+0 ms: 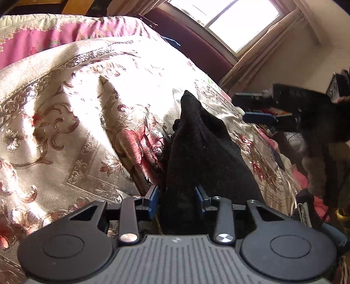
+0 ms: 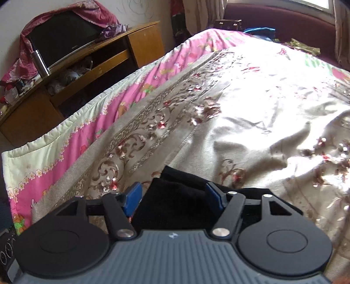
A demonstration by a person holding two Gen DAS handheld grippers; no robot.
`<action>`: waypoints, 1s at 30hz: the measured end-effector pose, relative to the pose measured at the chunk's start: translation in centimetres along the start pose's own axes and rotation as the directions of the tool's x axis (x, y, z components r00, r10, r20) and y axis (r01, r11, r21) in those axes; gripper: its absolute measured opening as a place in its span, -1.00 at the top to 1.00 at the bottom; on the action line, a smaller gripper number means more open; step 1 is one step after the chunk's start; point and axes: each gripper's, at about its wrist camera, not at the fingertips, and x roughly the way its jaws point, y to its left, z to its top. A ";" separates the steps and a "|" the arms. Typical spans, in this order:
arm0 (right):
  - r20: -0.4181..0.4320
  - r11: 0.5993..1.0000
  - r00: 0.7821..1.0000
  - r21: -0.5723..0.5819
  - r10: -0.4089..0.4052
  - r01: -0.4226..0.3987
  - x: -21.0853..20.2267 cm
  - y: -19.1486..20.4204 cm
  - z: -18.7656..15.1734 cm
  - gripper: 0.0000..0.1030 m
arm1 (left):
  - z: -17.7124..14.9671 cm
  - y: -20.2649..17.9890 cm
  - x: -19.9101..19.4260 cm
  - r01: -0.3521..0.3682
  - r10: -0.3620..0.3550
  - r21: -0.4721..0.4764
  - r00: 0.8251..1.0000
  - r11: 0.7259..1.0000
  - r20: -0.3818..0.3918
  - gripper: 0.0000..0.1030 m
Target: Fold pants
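Note:
The black pants (image 1: 196, 142) lie in a bunched ridge on the gold floral bedspread (image 1: 65, 113), running away from my left gripper (image 1: 176, 196). Its blue pads stand apart with the near end of the fabric lying between them, not pinched. In the right wrist view another part of the black pants (image 2: 175, 196) sits folded between the wide-apart blue pads of my right gripper (image 2: 174, 195), which is open. The right gripper (image 1: 253, 107) also shows at the far right of the left wrist view, hovering open over the bed edge.
A pink flowered quilt (image 2: 87, 131) lies under the bedspread along the bed's left side. A wooden cabinet (image 2: 91, 63) with a dark screen and a steel flask (image 2: 40, 63) stands beyond it. A window (image 1: 229, 19) and curtains are behind the bed, and clutter (image 1: 306, 153) sits to the right.

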 end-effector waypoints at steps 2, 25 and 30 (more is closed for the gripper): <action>-0.034 0.997 0.997 0.042 -0.064 0.066 -1.6 -1.5 -2.5 -0.30 | -0.1 -0.3 0.2 0.022 -0.022 0.005 1.000 1.000 -0.007 0.06; -0.120 0.909 0.978 0.402 0.171 -0.109 -6.1 -8.5 -16.6 0.01 | 2.0 -6.0 1.3 -0.241 0.259 0.360 0.966 0.901 -0.001 -0.01; 0.037 0.939 0.999 0.343 -0.012 -0.001 -7.0 -11.2 -13.4 0.01 | 3.0 -8.5 0.2 -0.325 0.305 0.420 0.945 0.847 0.115 -0.01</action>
